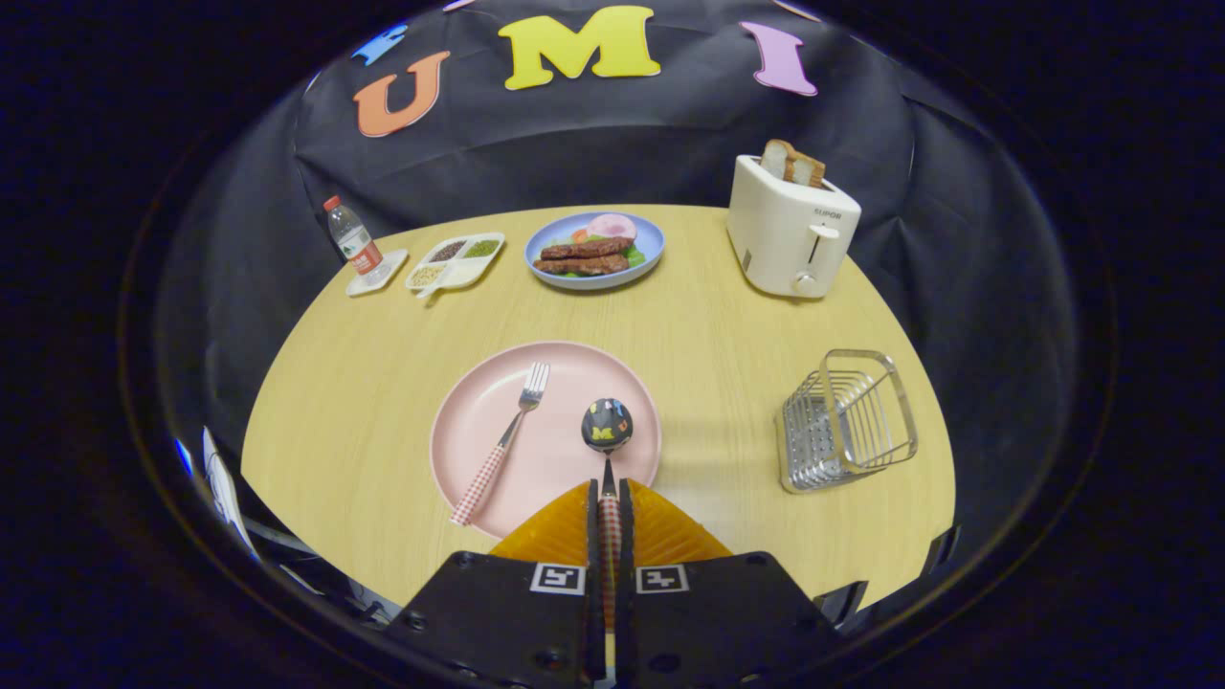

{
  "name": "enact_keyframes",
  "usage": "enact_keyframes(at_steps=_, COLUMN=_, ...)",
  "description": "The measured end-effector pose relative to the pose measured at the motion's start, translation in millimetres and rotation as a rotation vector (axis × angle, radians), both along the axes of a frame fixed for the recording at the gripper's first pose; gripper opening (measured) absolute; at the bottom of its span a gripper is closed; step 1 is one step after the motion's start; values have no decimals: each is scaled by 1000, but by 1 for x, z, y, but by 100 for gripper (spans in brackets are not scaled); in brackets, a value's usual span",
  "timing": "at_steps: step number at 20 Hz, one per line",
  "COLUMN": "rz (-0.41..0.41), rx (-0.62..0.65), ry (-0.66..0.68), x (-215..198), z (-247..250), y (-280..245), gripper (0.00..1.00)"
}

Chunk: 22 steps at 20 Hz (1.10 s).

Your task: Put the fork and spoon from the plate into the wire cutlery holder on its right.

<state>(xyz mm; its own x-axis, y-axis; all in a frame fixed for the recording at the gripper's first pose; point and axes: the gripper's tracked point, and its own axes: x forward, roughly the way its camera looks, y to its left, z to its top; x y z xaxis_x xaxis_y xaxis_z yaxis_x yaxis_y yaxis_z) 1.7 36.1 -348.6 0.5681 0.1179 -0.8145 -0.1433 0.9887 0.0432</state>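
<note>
The spoon [607,433] is held by its checked handle between the closed fingers of the tool [609,507], its bowl pointing straight ahead over the pink plate [560,368]. The fork [502,445] is left lying diagonally on the plate. The wire holder [846,421], seen empty, is tipped near the table's right edge.
</note>
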Motion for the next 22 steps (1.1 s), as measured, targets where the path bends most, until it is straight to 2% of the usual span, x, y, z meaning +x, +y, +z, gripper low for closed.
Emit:
enact_keyframes(at_steps=6, rz=-13, rx=-20, ry=-42, x=4, z=35, y=-37, gripper=5)
enact_keyframes(at_steps=13, rz=-75, rx=-35, ry=-55, x=7, z=67, y=-103, gripper=5)
enact_keyframes(at_steps=17, rz=-118, rx=-55, ry=-19, x=2, z=71, y=-140, gripper=5)
enact_keyframes(at_steps=22, rz=-127, rx=-71, ry=64, x=-3, z=59, y=-171, gripper=5)
